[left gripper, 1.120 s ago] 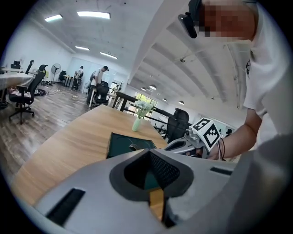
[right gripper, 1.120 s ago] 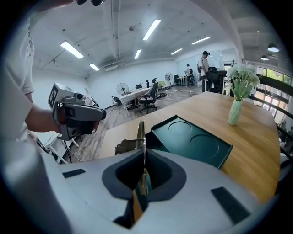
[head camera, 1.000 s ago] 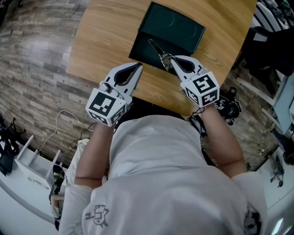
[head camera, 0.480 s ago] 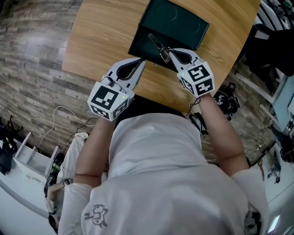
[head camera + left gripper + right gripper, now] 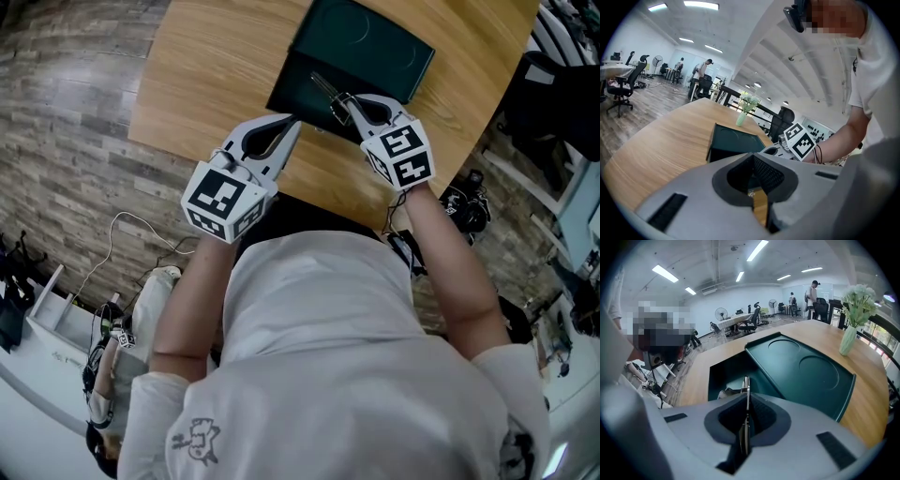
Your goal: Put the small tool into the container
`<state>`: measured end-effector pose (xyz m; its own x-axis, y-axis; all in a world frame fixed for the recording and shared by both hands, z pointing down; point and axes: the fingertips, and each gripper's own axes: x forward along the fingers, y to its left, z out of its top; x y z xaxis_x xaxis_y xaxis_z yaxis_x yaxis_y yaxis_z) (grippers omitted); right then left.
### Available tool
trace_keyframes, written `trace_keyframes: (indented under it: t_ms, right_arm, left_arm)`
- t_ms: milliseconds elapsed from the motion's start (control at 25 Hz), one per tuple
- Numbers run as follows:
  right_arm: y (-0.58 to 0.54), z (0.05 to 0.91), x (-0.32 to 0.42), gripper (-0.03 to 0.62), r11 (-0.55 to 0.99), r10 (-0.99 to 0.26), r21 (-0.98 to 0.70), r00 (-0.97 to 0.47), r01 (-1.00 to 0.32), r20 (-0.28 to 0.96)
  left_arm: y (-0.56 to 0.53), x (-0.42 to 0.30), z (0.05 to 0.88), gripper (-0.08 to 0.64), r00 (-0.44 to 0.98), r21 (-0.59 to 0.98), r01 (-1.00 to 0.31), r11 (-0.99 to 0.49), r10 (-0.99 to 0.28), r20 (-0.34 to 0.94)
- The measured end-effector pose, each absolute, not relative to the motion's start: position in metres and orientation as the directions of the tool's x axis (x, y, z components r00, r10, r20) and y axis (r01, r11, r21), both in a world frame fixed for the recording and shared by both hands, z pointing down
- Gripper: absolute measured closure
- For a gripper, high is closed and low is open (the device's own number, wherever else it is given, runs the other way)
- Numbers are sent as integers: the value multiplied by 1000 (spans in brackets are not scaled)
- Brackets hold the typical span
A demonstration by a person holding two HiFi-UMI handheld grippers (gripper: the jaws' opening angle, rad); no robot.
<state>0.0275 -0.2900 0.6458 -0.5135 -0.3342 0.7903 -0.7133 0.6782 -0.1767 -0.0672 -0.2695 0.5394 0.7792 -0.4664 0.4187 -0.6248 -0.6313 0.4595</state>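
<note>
Right gripper point(image 5: 344, 98) farther over container point(image 5: 375, 42), jaws clamped on small tool point(image 5: 324, 88) pointing straight ahead.

wooden table point(image 5: 216, 75) | flower vase point(image 5: 847, 342) on table | office chair point(image 5: 624, 83) on floor

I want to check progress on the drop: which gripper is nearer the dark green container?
Right. The right gripper holds the small tool over the open compartment of the container; the left gripper sits just short of its near edge.
</note>
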Motion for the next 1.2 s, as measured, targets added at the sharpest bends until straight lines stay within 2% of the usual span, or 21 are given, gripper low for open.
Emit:
trace_keyframes:
  t_ms: [320,800,1200]
  right_arm:
    - [-290,645,24,569,682,-332,-182,-522,-708,786]
    - [-274,634,8,483,709,-306,-229,-584,-667,751]
    - [-264,609,17,477,713,-354,-208,-600,-669,718]
  left_arm:
    - [-267,-66,544,554,775,461,-629,-625,-466,427]
    - [-259,-63,541,555,771,458,-635,-622,-477,421]
    - [-243,-55,526,555,767,434,-640,-634,-495,408]
